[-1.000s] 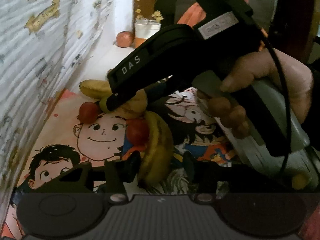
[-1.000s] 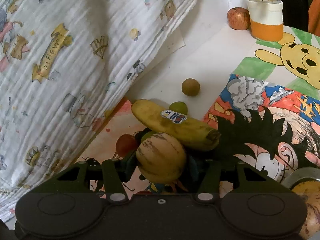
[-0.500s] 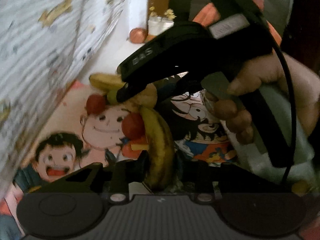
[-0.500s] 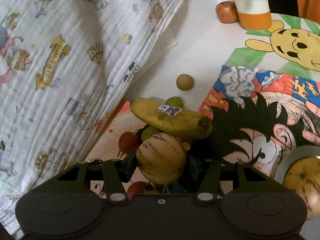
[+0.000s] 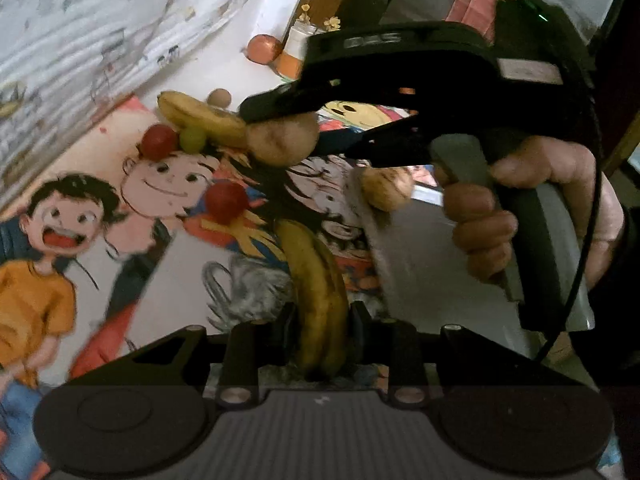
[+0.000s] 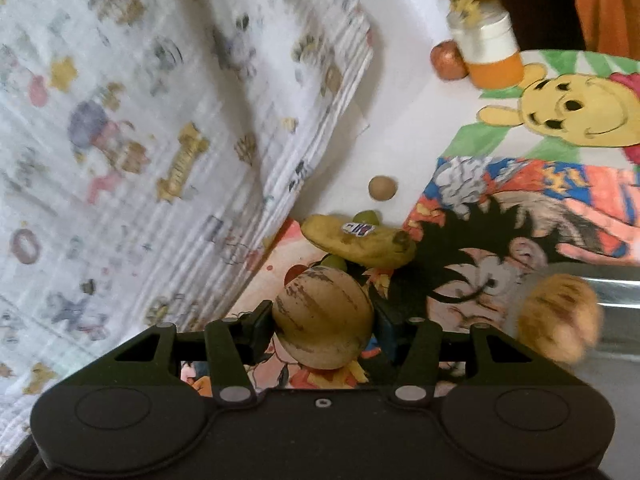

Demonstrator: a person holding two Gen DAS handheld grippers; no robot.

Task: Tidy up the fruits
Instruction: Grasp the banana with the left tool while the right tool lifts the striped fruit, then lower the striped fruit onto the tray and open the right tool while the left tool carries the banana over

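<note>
Left tongs (image 5: 318, 316) clamped on a brown-flecked banana (image 5: 316, 280), long axis running straight away from the camera, above the cartoon-print mat (image 5: 120, 240). Right tongs (image 6: 324, 320) clamped on a round, pale-yellow melon (image 6: 324, 316) with brown streaks. Beyond it a second banana (image 6: 360, 242) lies crosswise with a small unreadable sticker, beside a red fruit (image 5: 159, 141) and green fruit (image 5: 193, 139); crinkled printed cloth (image 6: 140, 120) left.

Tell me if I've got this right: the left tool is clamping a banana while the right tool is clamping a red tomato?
Not quite. The right tool is clamping a pale yellow striped melon, not a red tomato; the right wrist view shows it between the fingers. The left tool does clamp a banana, as the left wrist view shows.
</note>
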